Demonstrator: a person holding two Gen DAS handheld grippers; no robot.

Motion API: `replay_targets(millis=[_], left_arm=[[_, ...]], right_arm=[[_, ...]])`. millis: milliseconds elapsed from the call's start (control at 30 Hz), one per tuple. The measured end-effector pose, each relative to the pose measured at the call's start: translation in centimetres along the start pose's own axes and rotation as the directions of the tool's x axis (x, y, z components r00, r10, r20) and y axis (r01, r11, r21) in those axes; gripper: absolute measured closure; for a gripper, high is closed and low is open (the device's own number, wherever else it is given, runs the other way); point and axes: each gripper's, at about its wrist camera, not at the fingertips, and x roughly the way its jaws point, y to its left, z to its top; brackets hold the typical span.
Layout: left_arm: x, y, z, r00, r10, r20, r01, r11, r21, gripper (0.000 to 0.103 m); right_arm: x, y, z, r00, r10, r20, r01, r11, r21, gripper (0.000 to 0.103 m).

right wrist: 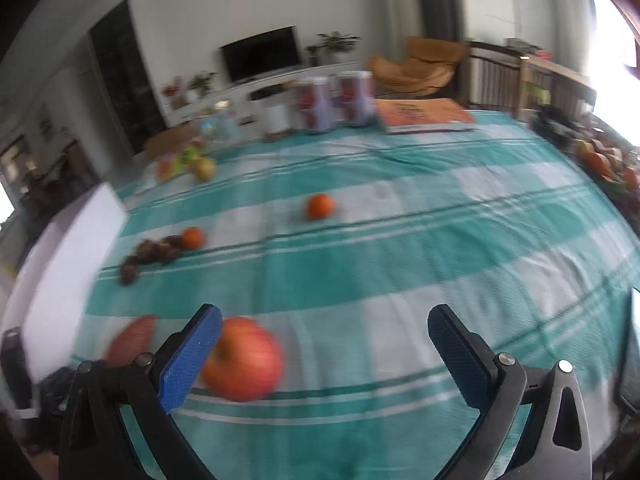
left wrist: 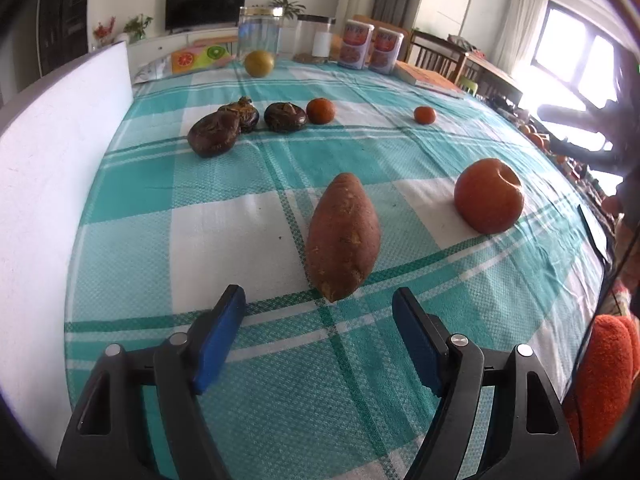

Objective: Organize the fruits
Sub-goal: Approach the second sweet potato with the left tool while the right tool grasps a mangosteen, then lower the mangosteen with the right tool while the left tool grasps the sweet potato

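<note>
We see the left gripper (left wrist: pixel 318 312) spread wide and empty. The tapered reddish-brown sweet potato (left wrist: pixel 342 236) lies on the teal-and-white checked counter (left wrist: pixel 168 240) just ahead of its fingertips, pointing along the approach line, which suits a grasp across its narrow width. The right gripper (right wrist: pixel 324 332) is also wide and holds nothing; the round red apple (right wrist: pixel 244 358) rests beside its left finger. Small orange tangerines (left wrist: pixel 320 111) and dark wrinkled fruits (left wrist: pixel 214 134) sit farther ahead, loosely grouped by kind.
</note>
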Motion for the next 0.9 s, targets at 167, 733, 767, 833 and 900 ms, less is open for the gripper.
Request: replay_targets(millis=[167, 733, 767, 833, 900], left_arm=[[0.0, -0.1, -0.2, 1.000, -0.012, 0.016, 0.013, 1.000, -0.009, 0.020], [-0.3, 1.0, -0.2, 0.996, -0.074, 0.045, 0.077, 0.995, -0.068, 0.020], [-0.3, 1.1, -0.2, 0.996, -0.078, 0.047, 0.081, 0.994, -0.071, 0.020], [-0.4, 1.3, -0.2, 0.995, -0.087, 0.050, 0.090, 0.993, -0.079, 0.020], [-0.4, 1.4, -0.2, 0.994, -0.092, 0.052, 0.096, 0.992, -0.083, 0.019]], right_arm=[[10.7, 10.4, 4.3, 0.927, 0.206, -0.315, -0.239, 0.968, -0.071, 0.025], [22.0, 13.6, 5.1, 0.844, 0.328, -0.424, -0.284, 0.945, 0.164, 0.072], [20.8, 13.2, 5.2, 0.846, 0.340, -0.411, -0.300, 0.940, 0.159, 0.072], [17.9, 12.3, 5.2, 0.855, 0.350, -0.384, -0.322, 0.937, 0.138, 0.072], [14.5, 11.0, 4.8, 0.871, 0.342, -0.353, -0.326, 0.940, 0.105, 0.072]])
